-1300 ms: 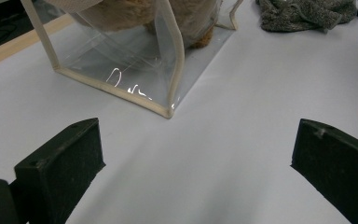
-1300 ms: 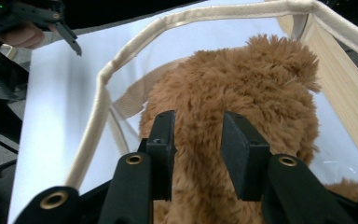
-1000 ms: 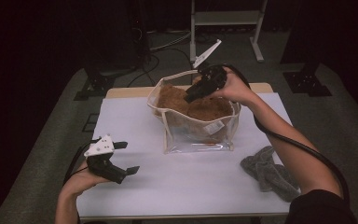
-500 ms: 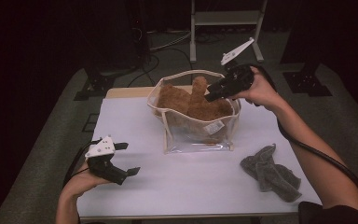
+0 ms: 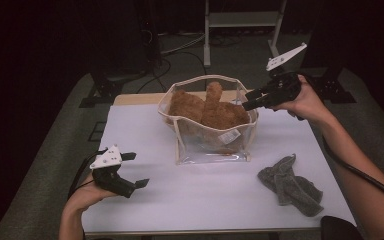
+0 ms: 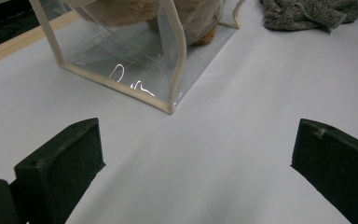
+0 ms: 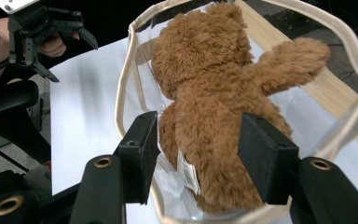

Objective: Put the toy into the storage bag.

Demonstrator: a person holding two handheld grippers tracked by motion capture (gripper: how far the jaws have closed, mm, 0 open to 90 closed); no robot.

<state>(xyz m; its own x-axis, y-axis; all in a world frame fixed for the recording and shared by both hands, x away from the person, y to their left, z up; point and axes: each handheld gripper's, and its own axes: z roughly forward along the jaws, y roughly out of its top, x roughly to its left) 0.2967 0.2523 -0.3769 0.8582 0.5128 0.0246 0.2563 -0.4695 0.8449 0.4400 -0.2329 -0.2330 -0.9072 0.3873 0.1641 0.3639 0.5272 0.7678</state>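
Teddy bear (image 5: 207,110) sits inside clear bag (image 5: 212,145); right gripper (image 5: 250,104) has just been opening, empty, left gripper (image 5: 137,170) wide.

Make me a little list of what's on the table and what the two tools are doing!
teddy bear: brown, inside the clear bag, one arm sticking up
clear bag: upright mid-table, top open, cream trim
grey cloth: crumpled, right of the bag
table: white top
right tool: beside the bag's right rim, jaws have just been opening, nothing gripped
left tool: open, holds nothing, near the table's left front
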